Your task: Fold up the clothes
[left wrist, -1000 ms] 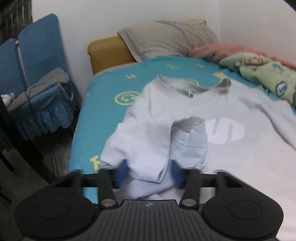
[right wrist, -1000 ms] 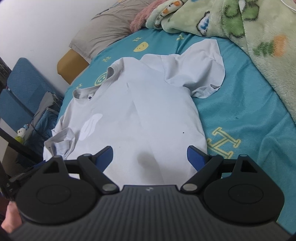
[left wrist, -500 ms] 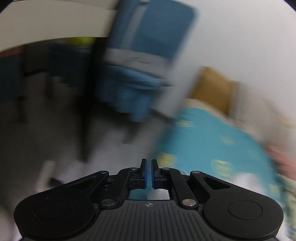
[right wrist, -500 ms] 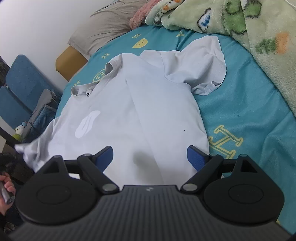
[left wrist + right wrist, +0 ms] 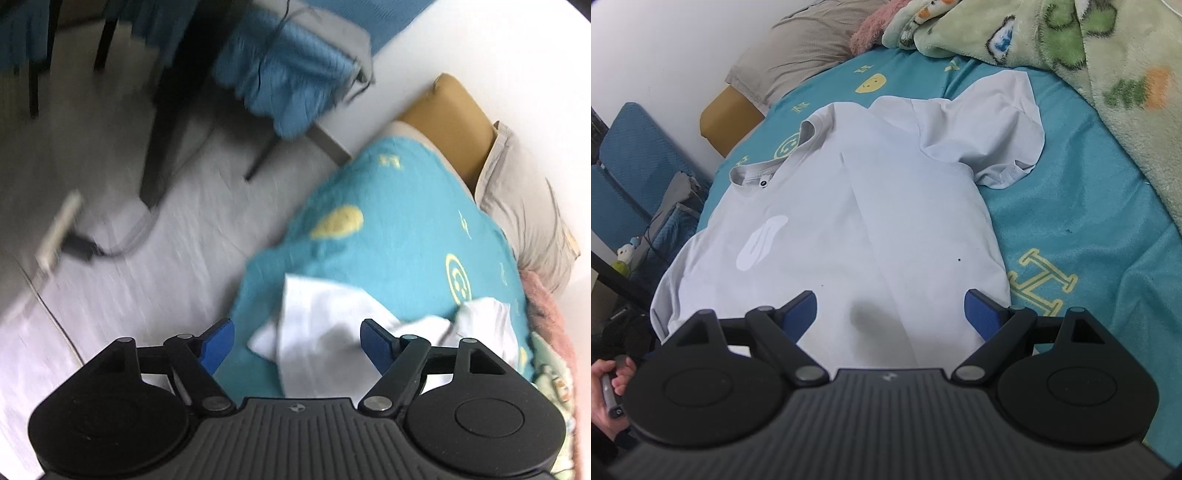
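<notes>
The pale T-shirt (image 5: 849, 221) lies spread face up on the bed (image 5: 1089, 240), its left sleeve (image 5: 314, 332) at the bed's left edge. The left gripper (image 5: 297, 341) hangs over that sleeve with jaws opening, nothing pinched. The right gripper (image 5: 890, 314) hovers released above the hem near the bed's near edge. The blurred left view suggests the sleeve overhangs the edge; it may slide off and drag the shirt crooked
</notes>
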Available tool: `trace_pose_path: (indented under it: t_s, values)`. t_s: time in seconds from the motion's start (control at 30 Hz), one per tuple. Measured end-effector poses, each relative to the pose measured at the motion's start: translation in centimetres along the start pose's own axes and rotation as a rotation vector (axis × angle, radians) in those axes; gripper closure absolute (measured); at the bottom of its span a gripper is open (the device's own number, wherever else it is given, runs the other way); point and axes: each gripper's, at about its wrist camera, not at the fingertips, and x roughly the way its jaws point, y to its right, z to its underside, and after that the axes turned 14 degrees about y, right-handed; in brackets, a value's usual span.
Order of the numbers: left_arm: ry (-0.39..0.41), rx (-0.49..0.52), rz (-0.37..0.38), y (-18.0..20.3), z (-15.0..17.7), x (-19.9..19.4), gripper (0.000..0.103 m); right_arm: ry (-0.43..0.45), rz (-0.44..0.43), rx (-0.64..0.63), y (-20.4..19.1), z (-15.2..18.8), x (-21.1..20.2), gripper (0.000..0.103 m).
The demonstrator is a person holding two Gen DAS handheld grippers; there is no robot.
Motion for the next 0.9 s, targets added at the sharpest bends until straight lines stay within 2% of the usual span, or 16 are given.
trace_pose_path:
  t_s: [0.03,0.07,0.1,0.13,0.17,0.2,0.3,0.4,0.43,0.5,0.53,0.63,0.7,0.77,0.9]
  values:
    - [-0.02,-0.02,0.014,0.1,0.4,0.1,0.036,0.0,0.001,0.0,0.0,0.0,0.0,0.015]
    - [-0.039,-0.036,0.026,0.1,0.8,0.2,0.044,-0.001,0.002,0.001,0.0,0.0,0.0,0.015]
    - [-0.059,-0.052,0.038,0.2,1.2,0.2,0.062,-0.002,0.002,0.002,0.0,0.0,0.0,0.015]
    - [-0.06,-0.026,0.032,0.7,1.4,0.2,0.073,-0.002,0.002,0.003,0.0,0.0,0.0,0.015]
    - [-0.054,0.015,0.034,1.5,1.2,0.0,0.093,-0.003,0.002,0.003,0.0,0.0,0.0,0.015]
    - [-0.047,0.057,0.041,2.3,0.8,-0.3,0.095,-0.004,0.001,0.003,0.0,0.0,0.0,0.015]
    - [0.067,0.187,0.037,5.6,-1.0,-1.3,0.095,-0.003,-0.001,0.004,0.1,0.0,0.0,0.015]
    - [0.228,0.334,-0.073,9.2,-2.6,-1.8,0.097,0.008,0.004,-0.003,0.0,-0.1,-0.1,0.015]
    - [0.295,0.398,-0.138,10.4,-2.8,-1.8,0.098,0.015,0.005,-0.015,-0.1,-0.1,-0.1,0.015]
    - [0.347,0.455,-0.225,11.7,-2.6,-1.3,0.09,0.03,0.008,-0.038,-0.4,-0.3,-0.2,0.015]
    - [0.327,0.447,-0.227,11.7,-2.4,-1.1,0.087,0.037,0.008,-0.05,-0.5,-0.3,-0.2,0.015]
    - [0.235,0.421,-0.192,11.0,-1.2,-2.4,0.079,0.05,0.001,-0.078,-0.9,-0.3,-0.3,0.015]
    - [0.172,0.445,-0.163,10.6,0.7,-4.9,0.06,0.054,-0.008,-0.095,-1.2,-0.3,-0.3,0.015]
    - [0.107,0.47,-0.132,10.0,3.0,-8.3,0.05,0.061,-0.02,-0.108,-1.5,-0.4,-0.4,0.015]
    - [-0.093,0.522,-0.105,8.4,8.9,-16.3,0.042,0.099,-0.044,-0.129,-2.0,-0.8,-1.7,0.015]
